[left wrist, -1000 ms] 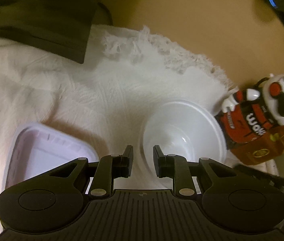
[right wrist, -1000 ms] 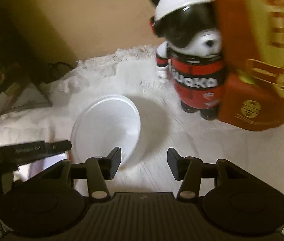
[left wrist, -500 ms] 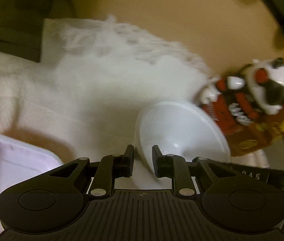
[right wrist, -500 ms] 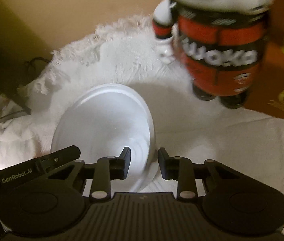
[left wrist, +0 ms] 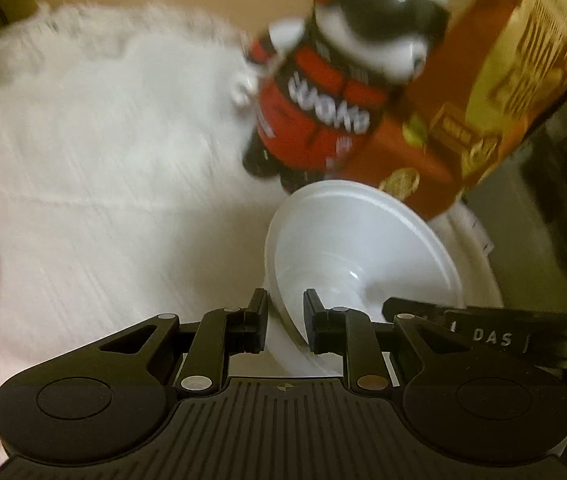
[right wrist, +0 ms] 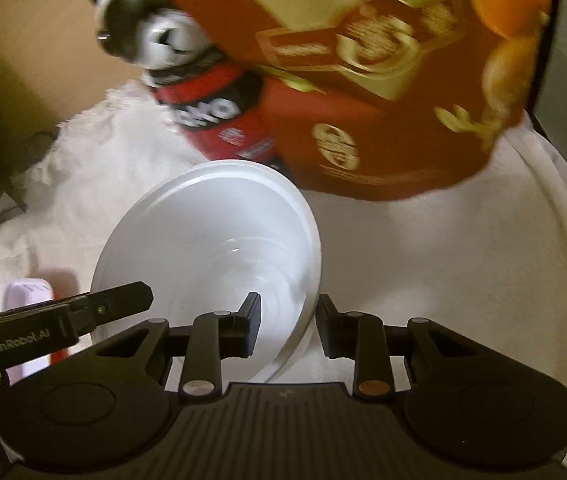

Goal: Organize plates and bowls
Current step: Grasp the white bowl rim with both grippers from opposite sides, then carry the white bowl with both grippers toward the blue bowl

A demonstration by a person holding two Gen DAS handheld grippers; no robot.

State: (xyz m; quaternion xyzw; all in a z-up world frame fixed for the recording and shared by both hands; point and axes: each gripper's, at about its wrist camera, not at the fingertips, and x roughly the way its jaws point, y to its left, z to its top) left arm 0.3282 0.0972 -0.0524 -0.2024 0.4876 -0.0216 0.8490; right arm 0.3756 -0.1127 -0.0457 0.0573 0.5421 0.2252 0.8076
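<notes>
White bowl (left wrist: 359,252) gripped by both my tongs, over cloth's (left wrist: 95,184) far edge.
L gripper (left wrist: 285,320) & R gripper (right wrist: 287,326) each clamp opposite rim sides; toy bear (left wrist: 323,96) just beyond.

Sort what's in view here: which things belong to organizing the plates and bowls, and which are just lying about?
Job:
white bowl
left gripper, shut on its rim
right gripper, shut on its rim

Lying about:
bear figurine
red box
white cloth

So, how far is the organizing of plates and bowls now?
Nothing looks finished yet. In hand: the round white plastic bowl, its rim pinched on opposite sides by the left gripper and the right gripper above the white cloth. Left: set it down, then handle the pale lilac square plate.
</notes>
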